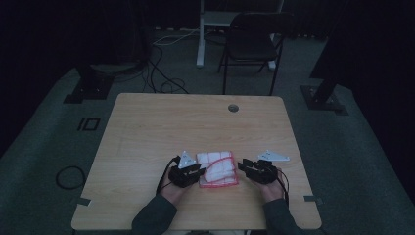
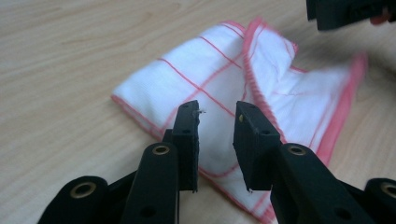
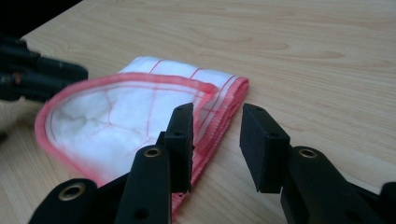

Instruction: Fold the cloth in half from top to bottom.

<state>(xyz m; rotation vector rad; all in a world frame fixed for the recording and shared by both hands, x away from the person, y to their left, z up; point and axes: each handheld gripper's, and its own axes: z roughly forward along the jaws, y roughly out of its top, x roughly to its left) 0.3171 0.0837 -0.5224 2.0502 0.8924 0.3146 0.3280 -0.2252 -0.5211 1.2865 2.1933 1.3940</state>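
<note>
A white cloth (image 1: 219, 169) with red grid lines and a red hem lies partly folded near the table's front edge. My left gripper (image 1: 199, 172) sits at its left edge. In the left gripper view the cloth (image 2: 219, 88) lies under and beyond the open left gripper (image 2: 217, 116), nothing pinched. My right gripper (image 1: 243, 166) rests at the cloth's right edge. In the right gripper view the open right gripper (image 3: 217, 114) hovers beside the folded red hem of the cloth (image 3: 140, 112), one fingertip (image 3: 183, 122) over the edge.
The wooden table (image 1: 161, 127) has a round cable hole (image 1: 233, 107) at the back. A black folding chair (image 1: 252, 41) stands behind it, with cables on the floor (image 1: 161, 73).
</note>
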